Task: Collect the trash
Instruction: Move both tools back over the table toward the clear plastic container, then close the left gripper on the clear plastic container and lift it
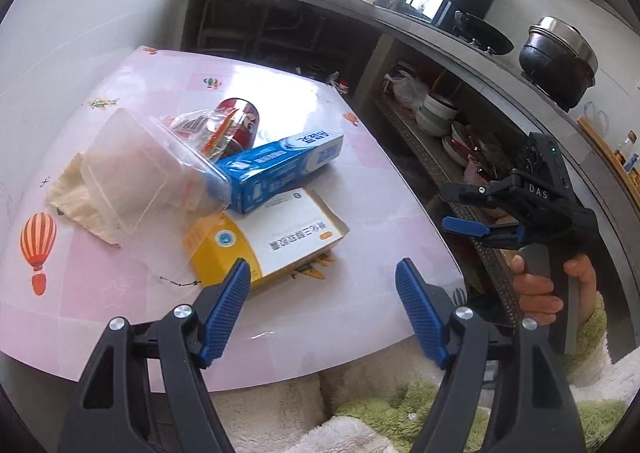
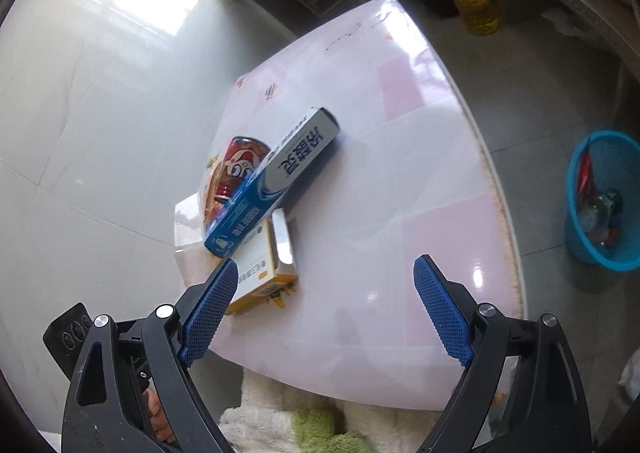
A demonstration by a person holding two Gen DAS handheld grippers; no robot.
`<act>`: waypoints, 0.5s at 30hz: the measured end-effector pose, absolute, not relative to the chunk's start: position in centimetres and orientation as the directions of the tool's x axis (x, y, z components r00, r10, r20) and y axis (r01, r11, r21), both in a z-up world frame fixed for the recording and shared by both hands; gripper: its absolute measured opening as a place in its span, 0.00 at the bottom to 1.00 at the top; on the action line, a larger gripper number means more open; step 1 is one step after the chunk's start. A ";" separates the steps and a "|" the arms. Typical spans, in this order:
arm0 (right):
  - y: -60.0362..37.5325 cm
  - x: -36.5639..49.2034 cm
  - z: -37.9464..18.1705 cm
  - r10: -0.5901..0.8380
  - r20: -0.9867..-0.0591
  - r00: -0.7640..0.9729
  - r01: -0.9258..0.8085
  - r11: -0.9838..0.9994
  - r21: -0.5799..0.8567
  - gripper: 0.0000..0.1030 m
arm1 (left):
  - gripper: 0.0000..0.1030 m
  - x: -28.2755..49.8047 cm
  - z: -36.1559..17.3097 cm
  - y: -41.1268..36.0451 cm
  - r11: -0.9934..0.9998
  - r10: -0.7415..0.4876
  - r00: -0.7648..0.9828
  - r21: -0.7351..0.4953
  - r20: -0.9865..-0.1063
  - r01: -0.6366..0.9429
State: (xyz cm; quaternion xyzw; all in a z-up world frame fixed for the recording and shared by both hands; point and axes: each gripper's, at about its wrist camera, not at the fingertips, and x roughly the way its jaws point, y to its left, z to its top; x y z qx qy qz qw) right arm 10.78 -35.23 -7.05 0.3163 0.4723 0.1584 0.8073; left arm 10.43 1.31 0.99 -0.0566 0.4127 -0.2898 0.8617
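Two grippers angled down at the table, jaws spread wide, empty. Left gripper low centre, near the yellow box; right gripper at right edge, held in a hand.

Left wrist camera sits just off the near edge of the pink table, looking down and across it toward the kitchen counter beyond. Right wrist camera hangs off that same near edge, angled down toward the tiled wall, with the blue basket right of the table. Both views share the blue toothpaste box and the yellow box, close ahead.
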 end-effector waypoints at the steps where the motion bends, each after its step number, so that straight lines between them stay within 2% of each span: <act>1: -34.5 11.0 -7.1 0.558 -0.666 0.495 0.033 0.754 0.656 0.83 | 0.71 10.5 0.8 1.8 0.831 -0.540 0.494 -0.337 -0.681 0.443; 9: -30.5 13.6 -7.8 0.570 -0.709 0.416 -0.018 0.784 0.620 0.67 | 0.71 11.4 0.1 4.6 0.870 -0.489 0.535 -0.334 -0.689 0.363; 13: -29.2 14.0 -7.3 0.574 -0.709 0.409 -0.045 0.789 0.613 0.66 | 0.72 13.0 0.9 6.0 0.896 -0.443 0.589 -0.320 -0.676 0.307; 15: -28.9 14.1 -7.1 0.573 -0.710 0.409 -0.051 0.791 0.609 0.66 | 0.78 14.6 1.2 6.9 0.913 -0.407 0.610 -0.330 -0.680 0.240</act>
